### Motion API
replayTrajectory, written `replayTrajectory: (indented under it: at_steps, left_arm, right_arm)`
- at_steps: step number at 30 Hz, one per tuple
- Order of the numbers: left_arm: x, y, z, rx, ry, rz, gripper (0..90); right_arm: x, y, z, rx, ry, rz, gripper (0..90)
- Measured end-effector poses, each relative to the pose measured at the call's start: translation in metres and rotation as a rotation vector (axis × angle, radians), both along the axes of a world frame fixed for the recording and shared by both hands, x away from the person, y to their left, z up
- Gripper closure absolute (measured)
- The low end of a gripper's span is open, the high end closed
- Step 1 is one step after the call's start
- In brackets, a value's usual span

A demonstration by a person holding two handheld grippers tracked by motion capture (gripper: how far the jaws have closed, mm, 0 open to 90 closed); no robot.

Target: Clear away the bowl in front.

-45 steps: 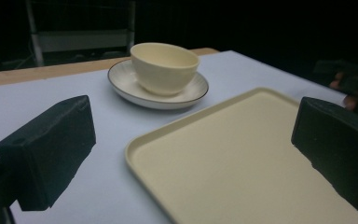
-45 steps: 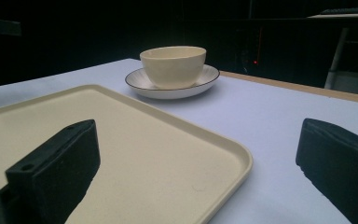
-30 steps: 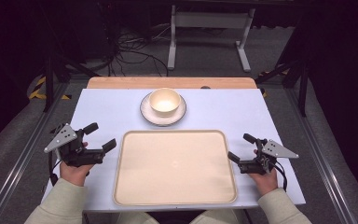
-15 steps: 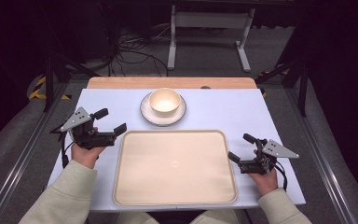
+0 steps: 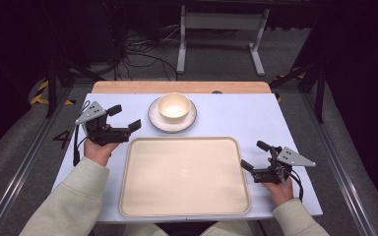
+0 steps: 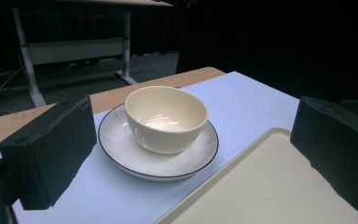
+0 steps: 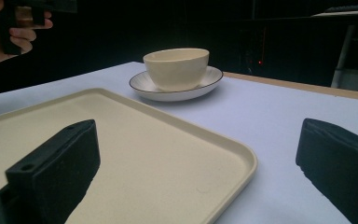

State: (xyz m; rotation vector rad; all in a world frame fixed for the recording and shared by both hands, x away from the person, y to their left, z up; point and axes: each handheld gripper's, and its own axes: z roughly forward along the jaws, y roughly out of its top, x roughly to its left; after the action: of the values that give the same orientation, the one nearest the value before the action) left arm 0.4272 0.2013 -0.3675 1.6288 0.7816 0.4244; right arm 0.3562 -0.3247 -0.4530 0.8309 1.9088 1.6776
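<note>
Left gripper (image 5: pixel 124 117) gapes wide just beside saucer (image 5: pixel 153 120) rim

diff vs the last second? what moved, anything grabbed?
The left gripper moved forward and inward from the tray's left side toward the bowl on its saucer, jaws open, nothing grabbed. The right gripper stayed right of the tray, open. Bowl, saucer and tray did not move.
</note>
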Motion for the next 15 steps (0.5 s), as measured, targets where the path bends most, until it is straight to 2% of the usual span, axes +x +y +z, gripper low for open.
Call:
replayTrajectory:
  at_steps: [12, 15]
  left_arm:
    - [0.021, -0.016, 0.007, 0.007, 0.004, 0.0, 0.8]
    - [0.027, -0.019, 0.008, 0.009, 0.016, -0.017, 0.4]
  right_arm:
    - [0.0, 0.0, 0.0, 0.006, 0.001, 0.003, 0.0]
    - [0.0, 0.0, 0.0, 0.006, 0.002, 0.005, 0.0]
